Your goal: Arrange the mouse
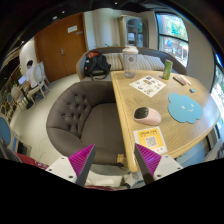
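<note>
Gripper view: tool (115, 160) spread, empty — mouse (147, 115) ahead on table (170, 130), sofa (85, 112) alongside.

Bare wood lies along the table's (128, 112) near-left edge; mouse (146, 115), yellow card (150, 139) and blue coaster (183, 105) crowd elsewhere.

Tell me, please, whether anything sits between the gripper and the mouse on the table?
Nothing visible does. The mouse lies on the wooden table, beyond the open gripper, with only bare tabletop between them.
</note>
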`<state>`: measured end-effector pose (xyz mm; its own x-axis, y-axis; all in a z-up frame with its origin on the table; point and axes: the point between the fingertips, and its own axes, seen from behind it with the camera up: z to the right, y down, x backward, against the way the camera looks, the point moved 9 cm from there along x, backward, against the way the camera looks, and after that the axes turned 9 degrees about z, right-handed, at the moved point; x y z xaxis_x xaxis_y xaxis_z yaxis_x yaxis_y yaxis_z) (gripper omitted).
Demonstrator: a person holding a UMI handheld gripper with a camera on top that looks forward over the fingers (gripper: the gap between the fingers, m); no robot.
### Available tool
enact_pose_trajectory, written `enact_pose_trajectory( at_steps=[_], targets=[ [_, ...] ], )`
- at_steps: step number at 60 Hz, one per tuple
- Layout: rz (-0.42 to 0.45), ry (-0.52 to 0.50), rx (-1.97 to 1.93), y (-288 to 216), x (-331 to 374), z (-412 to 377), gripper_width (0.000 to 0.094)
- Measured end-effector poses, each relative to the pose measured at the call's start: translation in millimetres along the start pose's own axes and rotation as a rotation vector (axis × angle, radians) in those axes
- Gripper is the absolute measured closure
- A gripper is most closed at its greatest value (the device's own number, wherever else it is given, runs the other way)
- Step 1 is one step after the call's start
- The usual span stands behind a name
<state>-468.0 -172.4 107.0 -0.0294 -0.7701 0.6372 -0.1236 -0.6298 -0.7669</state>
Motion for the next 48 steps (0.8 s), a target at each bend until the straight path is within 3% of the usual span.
enact_pose_trajectory(
  at_steps=[15, 31, 48],
  targets=[
    [0.034, 0.015, 0.007, -9, -3, 27, 0.0127],
    [0.031, 0.082, 0.074, 6, -54, 128, 0.0133],
    [0.103, -0.068, 0.177, -28, -120, 167, 0.015]
  ],
)
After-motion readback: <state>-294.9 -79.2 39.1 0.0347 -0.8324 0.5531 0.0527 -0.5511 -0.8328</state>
